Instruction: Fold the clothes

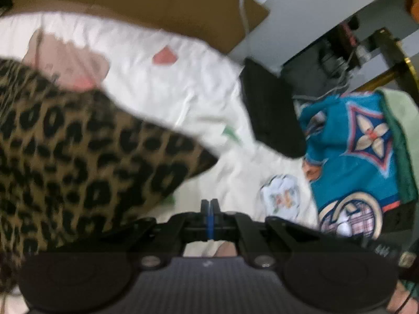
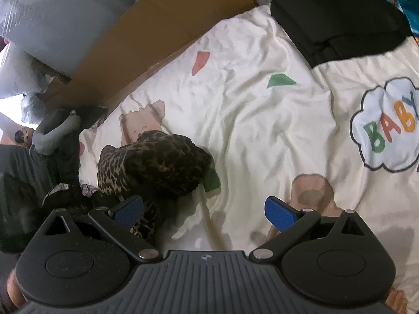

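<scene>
Soft, even daylight fills both views, brightest at the far left edge of the right wrist view. The left wrist view is smeared throughout with motion blur; the right one is sharp. Fisheye bending curves the edges, and faint shadows sit in the white bedsheet [image 2: 262, 120] wrinkles

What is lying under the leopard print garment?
The leopard print garment lies crumpled on a white cartoon-printed bedsheet. It overlaps a pink animal print and a green patch. Anything else beneath it is covered.
</scene>
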`<state>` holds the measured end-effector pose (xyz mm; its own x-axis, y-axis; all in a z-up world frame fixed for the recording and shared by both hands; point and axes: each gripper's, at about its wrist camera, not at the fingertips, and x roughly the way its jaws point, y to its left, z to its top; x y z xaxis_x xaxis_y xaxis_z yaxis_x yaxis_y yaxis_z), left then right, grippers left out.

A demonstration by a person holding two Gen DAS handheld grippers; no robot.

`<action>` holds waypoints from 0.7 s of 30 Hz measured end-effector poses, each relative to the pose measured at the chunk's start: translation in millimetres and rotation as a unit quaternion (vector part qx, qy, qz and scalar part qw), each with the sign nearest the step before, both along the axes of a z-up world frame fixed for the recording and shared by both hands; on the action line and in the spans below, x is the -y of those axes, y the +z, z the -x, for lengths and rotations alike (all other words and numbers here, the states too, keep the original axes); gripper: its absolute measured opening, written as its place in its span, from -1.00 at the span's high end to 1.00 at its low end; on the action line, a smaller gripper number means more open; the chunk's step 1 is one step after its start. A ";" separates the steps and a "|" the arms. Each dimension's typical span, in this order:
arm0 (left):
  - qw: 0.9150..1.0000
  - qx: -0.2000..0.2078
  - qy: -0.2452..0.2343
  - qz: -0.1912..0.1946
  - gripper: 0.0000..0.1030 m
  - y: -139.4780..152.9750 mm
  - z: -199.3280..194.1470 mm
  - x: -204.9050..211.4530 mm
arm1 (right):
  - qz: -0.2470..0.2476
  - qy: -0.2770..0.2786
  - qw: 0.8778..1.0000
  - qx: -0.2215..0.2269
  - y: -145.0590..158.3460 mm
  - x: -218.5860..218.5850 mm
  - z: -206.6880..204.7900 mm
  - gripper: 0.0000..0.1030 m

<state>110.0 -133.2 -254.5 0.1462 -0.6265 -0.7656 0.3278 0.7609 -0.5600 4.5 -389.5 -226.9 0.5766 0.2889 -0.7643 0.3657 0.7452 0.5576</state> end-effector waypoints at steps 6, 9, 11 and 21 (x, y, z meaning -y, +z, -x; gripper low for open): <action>0.999 -0.016 -0.027 -0.031 0.86 1.1 3.7 -10.0 | -0.010 -0.005 1.000 -0.007 -5.0 0.4 -0.2 -0.98; 0.999 -0.001 -0.021 -0.033 0.69 15.9 1.7 -23.0 | -0.013 -0.006 1.000 -0.010 -6.2 -2.1 -2.6 -0.98; 0.999 0.011 -0.016 -0.033 0.56 26.7 0.9 -32.4 | -0.014 -0.005 1.000 -0.013 -7.6 -4.7 -4.8 -0.98; 0.999 0.039 0.032 -0.007 0.49 59.5 -8.6 -79.6 | -0.023 -0.002 0.999 -0.038 -19.8 -17.7 -14.0 -0.98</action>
<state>118.6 -53.6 -195.0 0.2460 -0.6030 -0.7588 0.3202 0.7895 -0.5236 18.5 -371.8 -246.7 0.5191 0.3227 -0.7915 0.4113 0.7174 0.5623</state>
